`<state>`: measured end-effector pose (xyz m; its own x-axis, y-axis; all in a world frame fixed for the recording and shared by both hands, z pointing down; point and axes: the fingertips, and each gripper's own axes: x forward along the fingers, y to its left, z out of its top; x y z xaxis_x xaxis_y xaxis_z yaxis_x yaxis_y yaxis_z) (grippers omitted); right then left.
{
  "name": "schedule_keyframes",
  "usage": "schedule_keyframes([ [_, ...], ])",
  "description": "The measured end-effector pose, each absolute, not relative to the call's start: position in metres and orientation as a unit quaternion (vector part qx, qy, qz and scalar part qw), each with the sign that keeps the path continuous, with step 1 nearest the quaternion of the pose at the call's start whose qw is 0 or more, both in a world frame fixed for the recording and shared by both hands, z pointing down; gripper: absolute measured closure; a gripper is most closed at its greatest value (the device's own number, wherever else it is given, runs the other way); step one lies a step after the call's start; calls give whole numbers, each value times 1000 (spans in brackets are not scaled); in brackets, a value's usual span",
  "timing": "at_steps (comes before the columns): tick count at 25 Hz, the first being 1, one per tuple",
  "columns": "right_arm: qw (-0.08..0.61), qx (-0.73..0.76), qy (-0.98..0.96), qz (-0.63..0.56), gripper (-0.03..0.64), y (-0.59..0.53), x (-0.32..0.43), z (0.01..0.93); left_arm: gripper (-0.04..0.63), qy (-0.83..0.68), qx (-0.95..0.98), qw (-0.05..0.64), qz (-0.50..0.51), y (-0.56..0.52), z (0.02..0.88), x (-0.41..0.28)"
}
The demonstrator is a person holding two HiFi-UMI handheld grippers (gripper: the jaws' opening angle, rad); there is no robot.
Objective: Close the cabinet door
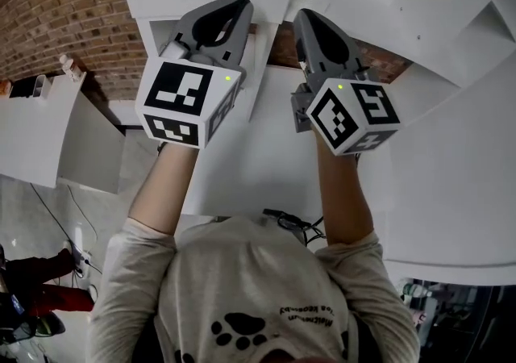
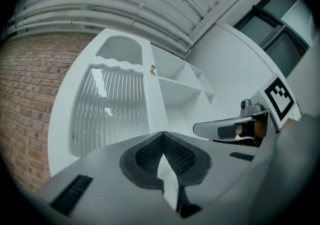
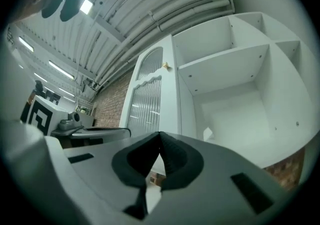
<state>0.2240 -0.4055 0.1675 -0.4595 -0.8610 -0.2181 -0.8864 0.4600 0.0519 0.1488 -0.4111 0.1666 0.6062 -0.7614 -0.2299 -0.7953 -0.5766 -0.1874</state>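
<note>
White ribbed glass fills the cabinet door (image 2: 110, 109), which is seen at the left of the left gripper view, beside the bare shelves (image 3: 235, 79). Its small knob (image 2: 153, 69) sits at the edge nearest them. How far the door stands ajar cannot be told. No contact with it is seen, so the step in hand is judged to be the approach.

The step would be done best if the door's face were met close to the knob edge, judged to be the free edge, where the least force is needed. A flat side of the fingers should be used, and the push kept steady until the door sits flush (a slam could bounce it back). No grasp is called for.

The left gripper (image 1: 232, 8) is held at the upper middle of the head view, its fingers pressed together on nothing. The right gripper (image 1: 309, 21) is held just beside it, likewise closed and empty. Both are pointed forward and slightly upward toward the cabinet, on forearms stretched out ahead of the body.
</note>
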Motion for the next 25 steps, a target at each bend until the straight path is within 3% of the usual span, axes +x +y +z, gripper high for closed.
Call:
schedule_keyframes([
  [25,42,-581,808,91,607,-342,214,262,588,477,-873,94,34,-349,262,128],
])
